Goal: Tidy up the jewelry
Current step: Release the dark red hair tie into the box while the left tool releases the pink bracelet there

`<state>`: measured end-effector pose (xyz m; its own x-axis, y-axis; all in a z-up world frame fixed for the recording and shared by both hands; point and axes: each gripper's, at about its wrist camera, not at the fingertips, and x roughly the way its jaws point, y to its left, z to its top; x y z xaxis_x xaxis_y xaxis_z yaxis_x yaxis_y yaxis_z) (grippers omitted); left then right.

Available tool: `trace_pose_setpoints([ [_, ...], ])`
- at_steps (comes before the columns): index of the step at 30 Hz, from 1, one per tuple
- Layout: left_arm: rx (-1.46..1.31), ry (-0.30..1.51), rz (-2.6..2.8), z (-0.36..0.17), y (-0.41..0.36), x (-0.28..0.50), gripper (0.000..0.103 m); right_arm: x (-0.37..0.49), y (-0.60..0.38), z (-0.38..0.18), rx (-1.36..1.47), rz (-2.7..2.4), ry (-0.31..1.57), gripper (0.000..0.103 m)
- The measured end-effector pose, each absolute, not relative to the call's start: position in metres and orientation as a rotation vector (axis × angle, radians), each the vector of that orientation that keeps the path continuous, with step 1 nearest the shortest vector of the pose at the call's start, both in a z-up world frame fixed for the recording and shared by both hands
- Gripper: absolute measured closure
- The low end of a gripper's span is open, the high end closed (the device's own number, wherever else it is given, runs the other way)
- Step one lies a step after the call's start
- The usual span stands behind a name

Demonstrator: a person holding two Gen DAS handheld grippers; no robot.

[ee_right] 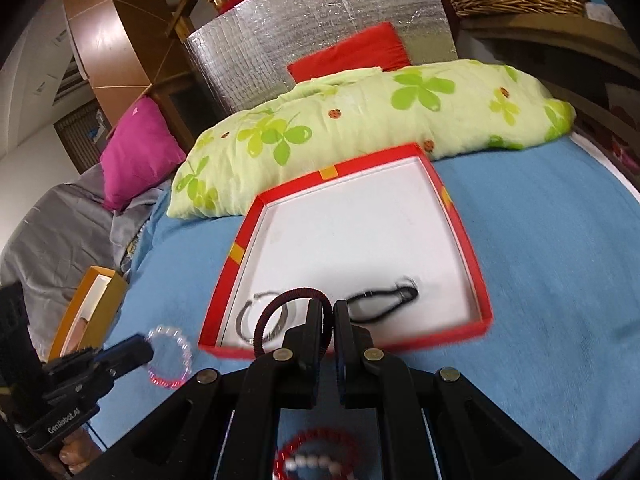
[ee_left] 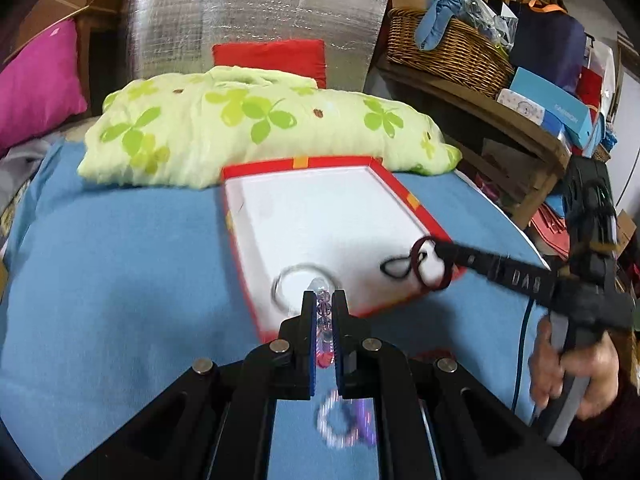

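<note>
Left gripper [ee_left: 324, 300]: fingers closed on a clear beaded bracelet [ee_left: 323, 308], which hangs just off the near-left corner of the red box [ee_right: 468, 240], over the blue bed cover [ee_left: 120, 280]. Right gripper [ee_right: 327, 312]: fingers closed on a dark red elastic hair band [ee_right: 280, 312], held above the near edge of the box.

Box: shallow, red rim with orange-yellow tabs, white floor, open top. The rim stands low on all four sides. Most of the white floor is bare toward the far side. Inside, near the front wall, lie a thin grey ring bracelet [ee_right: 246, 318] at left and a black cord piece [ee_right: 384, 296] at right, apart from each other.

Loose items on the bed cover, below the grippers: a blurred purple and white beaded bracelet [ee_left: 344, 424] and a red and white beaded bracelet [ee_right: 316, 456].

Surroundings: a green clover-print pillow [ee_left: 260, 120] lies just beyond the far rim of the box. Behind it stand a red cushion [ee_left: 272, 60] and a silver foil panel [ee_left: 248, 16]. A pink cushion [ee_right: 136, 152] and an orange box [ee_right: 94, 304] lie to the left. A wicker basket [ee_left: 448, 48] sits on a wooden shelf to the right
</note>
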<state>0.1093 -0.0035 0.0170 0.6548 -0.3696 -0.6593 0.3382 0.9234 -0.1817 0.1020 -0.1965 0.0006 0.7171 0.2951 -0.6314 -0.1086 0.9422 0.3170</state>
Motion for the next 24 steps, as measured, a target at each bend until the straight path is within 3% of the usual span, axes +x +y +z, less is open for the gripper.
trace_pose_setpoints([
  [10, -0.018, 0.809, -0.344, -0.006, -0.033, 0.203, 0.096, 0.178, -0.193, -0.019, 0.279, 0.176, 0.812, 0.096],
  [19, -0.004, 0.885, -0.295, -0.038, -0.044, 0.237, 0.095, 0.221, -0.209, -0.028, 0.358, 0.116, 0.829, 0.093],
  [21, 0.010, 0.898, -0.279, -0.041, -0.042, 0.238, 0.087, 0.226, -0.213, -0.029, 0.379, 0.105, 0.842, 0.091],
  [22, 0.016, 0.899, -0.276, -0.041, -0.042, 0.237, 0.082, 0.227, -0.217, -0.030, 0.399, 0.107, 0.843, 0.083],
  [24, 0.047, 0.886, -0.257, -0.038, -0.042, 0.229, 0.052, 0.226, -0.223, -0.029, 0.432, 0.115, 0.835, 0.080],
])
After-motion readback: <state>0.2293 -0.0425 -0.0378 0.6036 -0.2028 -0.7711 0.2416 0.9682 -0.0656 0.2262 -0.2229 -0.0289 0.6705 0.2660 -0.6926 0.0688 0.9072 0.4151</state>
